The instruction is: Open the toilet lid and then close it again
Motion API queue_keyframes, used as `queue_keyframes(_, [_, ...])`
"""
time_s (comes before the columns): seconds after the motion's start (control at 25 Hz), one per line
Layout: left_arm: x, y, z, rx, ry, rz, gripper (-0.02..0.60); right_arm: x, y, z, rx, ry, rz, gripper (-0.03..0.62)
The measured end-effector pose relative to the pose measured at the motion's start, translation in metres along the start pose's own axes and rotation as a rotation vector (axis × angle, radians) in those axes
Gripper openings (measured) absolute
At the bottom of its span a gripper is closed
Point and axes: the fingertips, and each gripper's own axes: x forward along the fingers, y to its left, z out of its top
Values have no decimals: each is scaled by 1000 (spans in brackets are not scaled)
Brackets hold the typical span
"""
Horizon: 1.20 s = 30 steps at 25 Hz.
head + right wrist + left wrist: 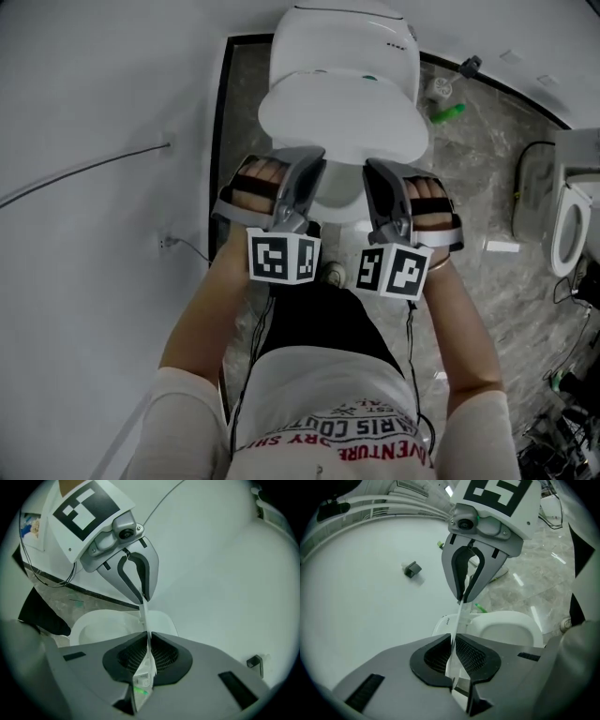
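- The left gripper (309,171) and the right gripper (377,178) each pinch the near edge of the toilet lid (342,122), which is held part-raised over the bowl (339,202).
- Opening looks about half done; finishing it and closing the lid remain.

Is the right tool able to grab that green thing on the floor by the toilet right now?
Probably not. The right tool is shut on the lid, busy holding it, and the green thing lies well beyond its tips.
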Motion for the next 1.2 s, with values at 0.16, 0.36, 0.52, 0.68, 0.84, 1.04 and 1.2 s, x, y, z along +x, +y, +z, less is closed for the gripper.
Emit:
queue_keyframes(0.16, [14, 32, 0, 16, -18, 14, 40, 11, -34, 4, 13, 9, -29, 32])
queue_keyframes(0.36, [31, 69, 8, 42, -30, -27, 40, 21, -74, 2, 36, 23, -26, 31])
queue_keyframes(0.52, [45, 98, 5, 58, -65, -18, 40, 36, -105, 6, 42, 47, -13, 31])
queue_keyframes(0.68, [62, 127, 5, 24, -89, -23, 43, 51, -136, 5, 58, 72, -21, 31])
queue_keyframes(0.84, [80, 153, 2, 30, -123, -42, 44, 68, -163, 5, 76, 92, -29, 31])
queue_keyframes(1.04, [106, 184, -1, 31, -140, -74, 46, 92, -196, 1, 88, 102, -34, 32])
queue_keyframes(1.2, [121, 197, -9, 41, -145, -93, 49, 110, -211, 2, 97, 102, -22, 32])
